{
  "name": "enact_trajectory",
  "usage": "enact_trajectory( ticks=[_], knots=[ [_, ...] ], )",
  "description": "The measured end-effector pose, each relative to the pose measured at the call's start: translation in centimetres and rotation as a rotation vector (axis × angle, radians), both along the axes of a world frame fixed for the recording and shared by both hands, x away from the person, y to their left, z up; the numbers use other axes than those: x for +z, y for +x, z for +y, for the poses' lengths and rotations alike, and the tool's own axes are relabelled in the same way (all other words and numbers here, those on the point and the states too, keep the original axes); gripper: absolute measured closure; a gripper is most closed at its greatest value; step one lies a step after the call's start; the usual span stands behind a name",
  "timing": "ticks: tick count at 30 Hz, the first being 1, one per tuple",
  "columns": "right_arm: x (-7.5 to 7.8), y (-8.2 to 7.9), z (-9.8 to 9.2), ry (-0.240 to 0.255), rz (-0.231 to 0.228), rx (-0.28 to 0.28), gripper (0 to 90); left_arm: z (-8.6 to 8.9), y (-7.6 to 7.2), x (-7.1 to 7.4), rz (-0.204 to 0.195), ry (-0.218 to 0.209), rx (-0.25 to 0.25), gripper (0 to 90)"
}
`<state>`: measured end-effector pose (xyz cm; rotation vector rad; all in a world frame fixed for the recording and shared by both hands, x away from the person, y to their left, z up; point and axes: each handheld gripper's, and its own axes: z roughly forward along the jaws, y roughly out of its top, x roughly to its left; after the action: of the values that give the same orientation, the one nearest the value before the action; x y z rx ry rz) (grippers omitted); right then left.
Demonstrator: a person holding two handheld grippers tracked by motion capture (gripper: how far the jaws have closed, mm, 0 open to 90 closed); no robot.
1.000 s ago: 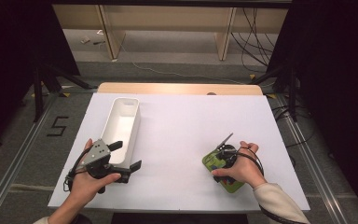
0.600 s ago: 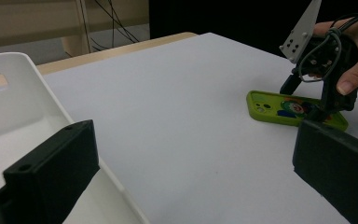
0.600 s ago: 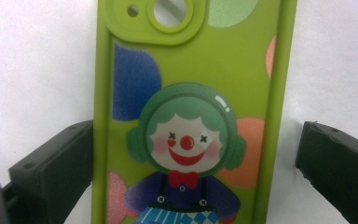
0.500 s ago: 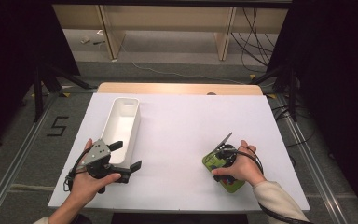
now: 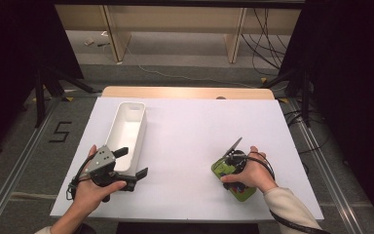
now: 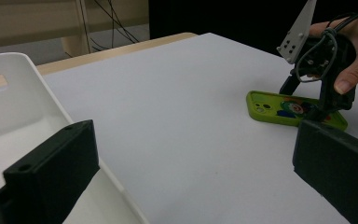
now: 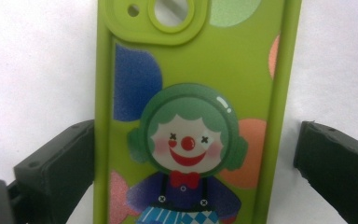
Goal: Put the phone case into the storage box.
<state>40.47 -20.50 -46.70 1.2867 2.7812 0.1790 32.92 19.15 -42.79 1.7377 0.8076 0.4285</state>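
A white surface (image 5: 185,146) is filling the middle of the high view, with a strip of bare wood running along its far edge. Taking the white bin (image 5: 126,134) as the landmark: it is lying lengthwise on the surface's left part, open side up. Just in front of the bin's near end, the left tongs (image 5: 131,163) are resting in the person's left hand (image 5: 95,187), jaws spread wide with nothing between them. Well to the right of the bin, near the surface's front edge, a green phone case (image 7: 191,107) printed with a clown is lying flat, picture side up. The right tongs (image 5: 231,170), held in the right hand (image 5: 253,173), are standing over it, jaws open on either side of the case; the left-hand jaw seems to be just beside the case's edge, though actual contact is hard to judge. Beyond the bin, past the surface's far edge, a grey floor is stretching back to pale wooden furniture legs, with dark cables (image 5: 268,29) trailing at the right. Left of the bin, a "5" (image 5: 60,131) is marked on the floor beside metal rails.
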Motion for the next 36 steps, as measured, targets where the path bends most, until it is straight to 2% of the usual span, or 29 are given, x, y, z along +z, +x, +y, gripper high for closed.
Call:
enact_trajectory(
  ticks=[17,28,36],
  knots=[
    [0.32,-0.08,0.31,-0.006,0.008,0.006,10.7,0.00,0.00,-0.01,-0.002,0.002,-0.005,0.0],
    [0.51,-0.13,0.46,-0.012,0.018,-0.009,15.4,-0.01,0.01,-0.02,-0.001,0.004,-0.005,0.0],
    [0.54,-0.13,0.47,-0.016,0.015,-0.015,16.2,-0.01,0.00,-0.02,0.000,0.002,-0.003,0.0]
  ],
)
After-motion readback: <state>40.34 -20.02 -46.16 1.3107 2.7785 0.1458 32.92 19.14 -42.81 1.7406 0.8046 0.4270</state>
